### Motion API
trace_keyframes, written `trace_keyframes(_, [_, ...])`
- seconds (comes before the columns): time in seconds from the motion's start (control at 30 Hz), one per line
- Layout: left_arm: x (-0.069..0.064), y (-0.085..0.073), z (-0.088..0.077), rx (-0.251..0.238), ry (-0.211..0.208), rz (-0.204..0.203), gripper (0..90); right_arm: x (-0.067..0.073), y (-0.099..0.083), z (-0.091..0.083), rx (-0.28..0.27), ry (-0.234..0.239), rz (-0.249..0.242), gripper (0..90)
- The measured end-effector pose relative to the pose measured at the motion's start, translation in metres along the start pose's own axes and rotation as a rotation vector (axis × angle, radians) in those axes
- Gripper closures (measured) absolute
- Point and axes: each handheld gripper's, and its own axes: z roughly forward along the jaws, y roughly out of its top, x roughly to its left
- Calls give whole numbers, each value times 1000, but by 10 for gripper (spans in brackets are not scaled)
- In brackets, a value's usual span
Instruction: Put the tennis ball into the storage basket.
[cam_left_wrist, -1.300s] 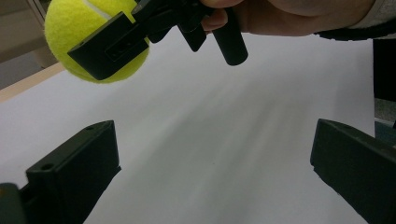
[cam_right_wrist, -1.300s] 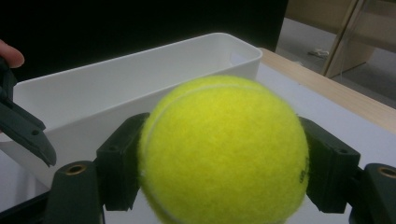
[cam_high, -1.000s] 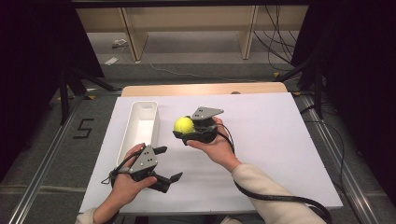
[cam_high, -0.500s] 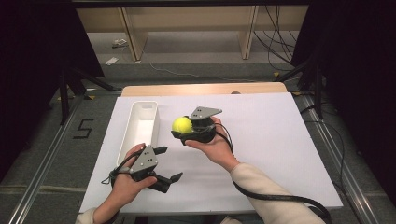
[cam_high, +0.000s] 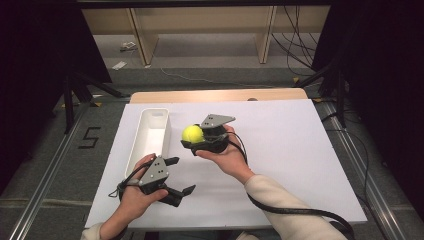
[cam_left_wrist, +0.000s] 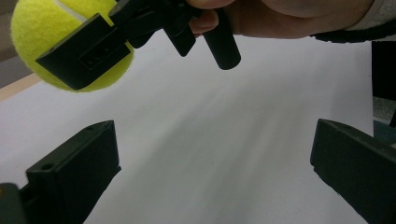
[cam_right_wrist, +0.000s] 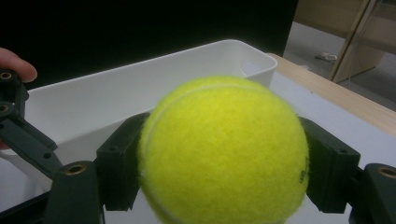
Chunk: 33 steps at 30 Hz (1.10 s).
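Right gripper (cam_high: 192, 140): clamped on the tennis ball (cam_high: 192, 133), held above the bench (cam_high: 280, 150)
Ball's place: just beside the white tray (cam_high: 150, 131)
Left gripper (cam_high: 181, 175): jaws spread, holding nothing, near the bench's front edge

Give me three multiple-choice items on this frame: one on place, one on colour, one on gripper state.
1. Where is the white bin relative to the tennis ball?
A. To its left in the high view
B. To its right in the high view
C. Under the left hand

2. What colour is the tennis ball?
A. Orange
B. Yellow-green
C. White

3. What state is the left gripper in?
A. Shut on the ball
B. Shut on nothing
C. Open, holding nothing

Answers:
1 A: the high view shows the bin left of the ball.
2 B: the right gripper view shows it yellow-green.
3 C: its jaws stand wide apart over bare table; the right gripper holds the ball.
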Motion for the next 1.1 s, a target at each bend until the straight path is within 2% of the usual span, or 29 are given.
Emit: trace_keyframes(1.1, [-1,1,0,-2,0,5,7,3,9,7,-12,12,-5,267])
